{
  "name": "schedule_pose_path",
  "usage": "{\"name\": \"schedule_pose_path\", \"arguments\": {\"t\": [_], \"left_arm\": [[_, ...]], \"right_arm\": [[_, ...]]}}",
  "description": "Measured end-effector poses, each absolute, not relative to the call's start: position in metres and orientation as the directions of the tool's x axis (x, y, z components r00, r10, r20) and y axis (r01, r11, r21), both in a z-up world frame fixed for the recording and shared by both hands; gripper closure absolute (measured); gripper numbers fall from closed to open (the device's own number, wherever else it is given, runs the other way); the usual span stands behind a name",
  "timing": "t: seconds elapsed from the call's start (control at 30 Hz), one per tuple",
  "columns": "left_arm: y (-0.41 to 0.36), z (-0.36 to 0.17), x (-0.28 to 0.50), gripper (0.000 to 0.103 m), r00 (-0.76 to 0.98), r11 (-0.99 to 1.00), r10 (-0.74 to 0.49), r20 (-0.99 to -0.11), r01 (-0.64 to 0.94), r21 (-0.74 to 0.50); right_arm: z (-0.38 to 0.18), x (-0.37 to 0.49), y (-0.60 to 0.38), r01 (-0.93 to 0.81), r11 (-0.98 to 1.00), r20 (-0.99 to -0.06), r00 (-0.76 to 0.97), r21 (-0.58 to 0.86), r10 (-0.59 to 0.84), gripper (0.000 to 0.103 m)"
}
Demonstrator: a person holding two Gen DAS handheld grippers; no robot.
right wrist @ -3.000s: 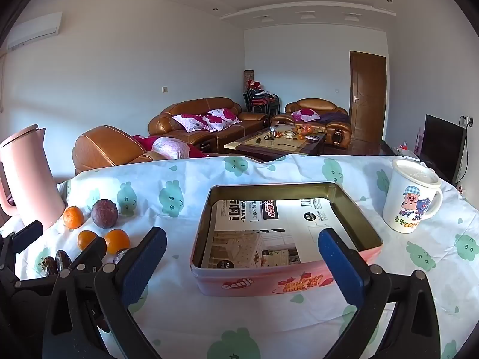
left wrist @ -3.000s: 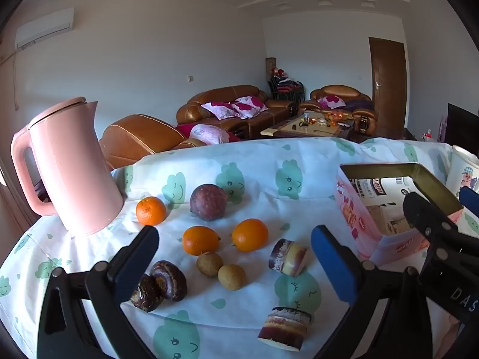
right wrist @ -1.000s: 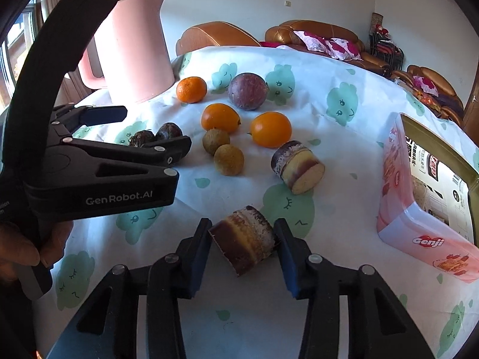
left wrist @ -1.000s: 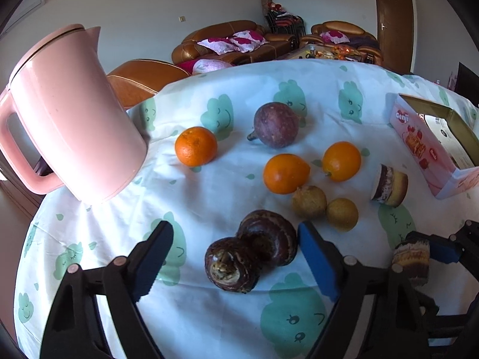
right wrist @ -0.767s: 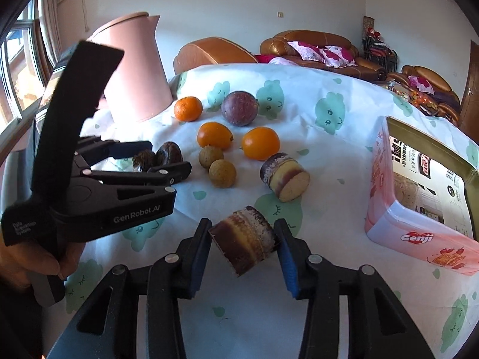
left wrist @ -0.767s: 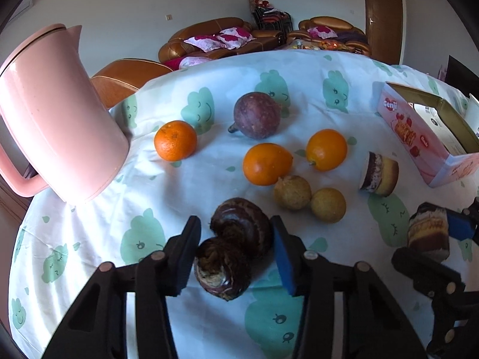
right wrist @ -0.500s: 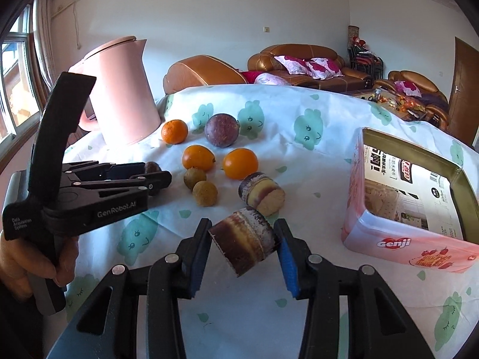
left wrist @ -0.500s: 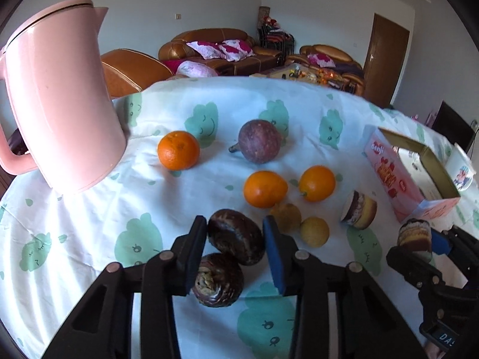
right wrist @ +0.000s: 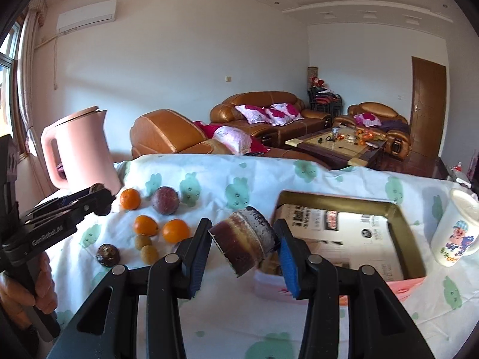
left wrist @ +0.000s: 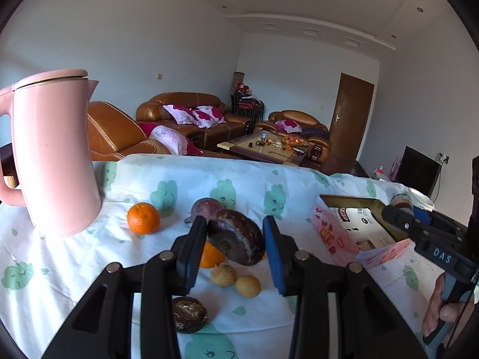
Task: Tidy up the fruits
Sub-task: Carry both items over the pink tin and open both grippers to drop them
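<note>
Printed cloth below, left gripper (left wrist: 235, 249) pinches glossy brown bulb (left wrist: 236, 239), right gripper (right wrist: 241, 252) pinches layered cylinder (right wrist: 244, 243)

White-walled living room, brown leather sofas (right wrist: 263, 110), wooden door (right wrist: 428, 104).

The left tool (left wrist: 235, 243) is held tilted slightly downward, its two fingers (left wrist: 194, 246) clamped against a dark round fruit (left wrist: 236, 236) that is lifted clear of the counter. The right tool (right wrist: 244, 246) is held at a similar downward tilt, its fingers (right wrist: 287, 258) pressed on a layered cake roll (right wrist: 242, 243) carried in the air. Each tool is seen in the other's view, gripped from below by a hand: the left hand (right wrist: 30, 296) at the left edge, the right hand (left wrist: 443, 308) at the right edge.
</note>
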State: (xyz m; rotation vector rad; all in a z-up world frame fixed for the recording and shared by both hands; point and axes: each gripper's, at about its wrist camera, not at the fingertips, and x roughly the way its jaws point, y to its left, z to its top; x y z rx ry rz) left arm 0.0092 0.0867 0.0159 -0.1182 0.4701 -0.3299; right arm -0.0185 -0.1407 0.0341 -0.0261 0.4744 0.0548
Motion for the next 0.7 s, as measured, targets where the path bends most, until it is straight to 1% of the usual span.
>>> {"name": "schedule_pose_path", "arguments": {"t": [0.07, 0.17, 0.23, 0.33, 0.43, 0.53, 0.63, 0.7], "left_arm": [[0.072, 0.021, 0.007, 0.063, 0.832, 0.930, -0.366, -0.417, 0.315, -0.187], [0.037, 0.030, 0.005, 0.063, 0.818, 0.911, -0.412, -0.402, 0.375, -0.170], [0.011, 0.037, 0.003, 0.063, 0.804, 0.894, -0.447, -0.392, 0.419, -0.160], [-0.031, 0.043, 0.005, 0.063, 0.771, 0.865, -0.496, -0.399, 0.480, -0.148], [-0.071, 0.041, 0.010, 0.063, 0.736, 0.842, -0.524, -0.429, 0.523, -0.132], [-0.100, 0.032, 0.014, 0.063, 0.730, 0.850, -0.494, -0.471, 0.518, -0.089], [-0.113, 0.019, 0.023, 0.063, 0.700, 0.851, -0.489, -0.521, 0.513, -0.111], [-0.119, 0.014, 0.024, 0.063, 0.693, 0.852, -0.482, -0.536, 0.513, -0.104]], "right_arm": [[0.036, -0.016, -0.162, 0.003, 0.999, -0.444, 0.896, -0.044, -0.022, 0.058], [0.034, -0.011, -0.199, 0.074, 0.997, -0.451, 0.889, -0.034, -0.082, 0.058], [0.032, -0.008, -0.222, 0.099, 0.995, -0.468, 0.879, -0.006, -0.090, 0.058], [0.028, -0.004, -0.244, 0.120, 0.992, -0.496, 0.863, 0.023, -0.093, 0.058], [0.023, -0.001, -0.257, 0.108, 0.992, -0.522, 0.851, 0.064, -0.059, 0.058], [0.015, 0.007, -0.267, 0.076, 0.988, -0.556, 0.831, 0.134, 0.011, 0.058], [0.008, 0.012, -0.277, 0.061, 0.975, -0.574, 0.815, 0.213, 0.074, 0.058], [0.004, 0.015, -0.281, 0.069, 0.968, -0.588, 0.804, 0.240, 0.089, 0.058]]}}
